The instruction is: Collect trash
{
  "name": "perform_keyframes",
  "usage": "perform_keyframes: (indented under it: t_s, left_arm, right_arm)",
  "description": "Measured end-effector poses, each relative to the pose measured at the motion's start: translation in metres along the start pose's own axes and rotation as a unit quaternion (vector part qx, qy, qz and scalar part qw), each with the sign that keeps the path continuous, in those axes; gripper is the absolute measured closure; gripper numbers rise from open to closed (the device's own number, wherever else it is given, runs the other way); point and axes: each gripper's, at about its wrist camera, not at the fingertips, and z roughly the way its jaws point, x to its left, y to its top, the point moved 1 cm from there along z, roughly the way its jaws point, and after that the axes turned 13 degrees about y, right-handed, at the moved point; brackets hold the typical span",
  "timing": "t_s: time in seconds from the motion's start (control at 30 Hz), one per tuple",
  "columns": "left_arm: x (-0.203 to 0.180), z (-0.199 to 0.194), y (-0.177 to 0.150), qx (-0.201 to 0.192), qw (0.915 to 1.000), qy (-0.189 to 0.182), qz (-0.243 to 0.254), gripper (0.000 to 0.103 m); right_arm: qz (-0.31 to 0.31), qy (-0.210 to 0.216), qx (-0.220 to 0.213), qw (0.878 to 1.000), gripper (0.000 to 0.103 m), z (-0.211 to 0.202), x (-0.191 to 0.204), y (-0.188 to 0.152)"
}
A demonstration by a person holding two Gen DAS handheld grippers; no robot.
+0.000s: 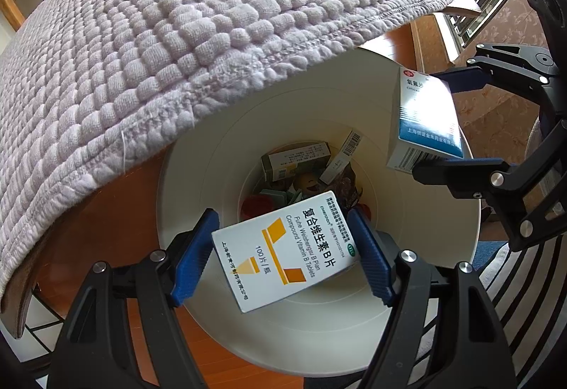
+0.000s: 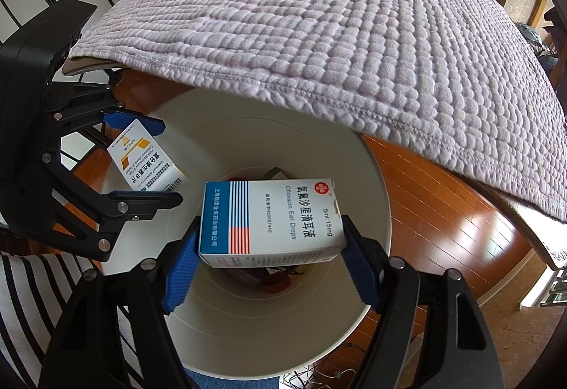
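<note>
**Both boxes over the bin, ready to drop**

While I hold steady, the left gripper (image 1: pixel 283 256) clamps the vitamin B box (image 1: pixel 283 252) and the right gripper (image 2: pixel 271 247) clamps the ear drops box (image 2: pixel 271 217), both over the white bin (image 2: pixel 255 328) at frame centre. Next I'd just spread both jaws. The quilted blanket (image 2: pixel 336 45) overhangs the bin's upper rim, so watch that.

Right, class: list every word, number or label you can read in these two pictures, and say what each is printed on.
Vitamin box, in the left tongs: "Fufie Weishengsu B Pian", "Compound Vitamin B Tablets", "复合维生素B片", "100片/瓶".
Ear drops box, in the right tongs: "氧氟沙星滴耳液", "Ofloxacin Ear Drops", "5ml:15mg".
Both boxes: the small maker's lines and barcodes are too small to read.
Boxes down in the white bin: print too small to read.
</note>
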Motion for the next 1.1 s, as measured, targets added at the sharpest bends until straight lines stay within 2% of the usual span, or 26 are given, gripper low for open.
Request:
perform_keyframes:
  t_s: [0.33, 0.43, 0.7, 0.9, 1.1]
  left_arm:
    - [-0.002, 0.001, 0.004, -0.011, 0.9999, -0.002, 0.002, 0.026]
    - [-0.001, -0.005, 0.008, -0.020, 0.9998, -0.003, 0.001, 0.015]
    - [0.006, -0.013, 0.014, -0.021, 0.9997, -0.007, 0.002, 0.014]
    - [0.007, -0.021, 0.015, -0.023, 0.9997, -0.001, 0.007, 0.014]
    - [0.018, -0.054, 0.017, -0.042, 0.9991, -0.006, -0.003, 0.014]
  right_arm:
    - [0.004, -0.003, -0.001, 1.000, 0.028, 0.005, -0.001, -0.001]
    - [0.012, -0.007, -0.004, 1.000, 0.024, 0.004, -0.008, -0.001]
    - [0.013, -0.012, -0.005, 1.000, 0.023, -0.004, -0.022, 0.002]
    - [0.010, -0.016, -0.005, 1.000, 0.023, -0.022, -0.022, 0.006]
    - [0.001, -0.018, -0.021, 1.000, 0.023, -0.054, -0.014, 0.017]
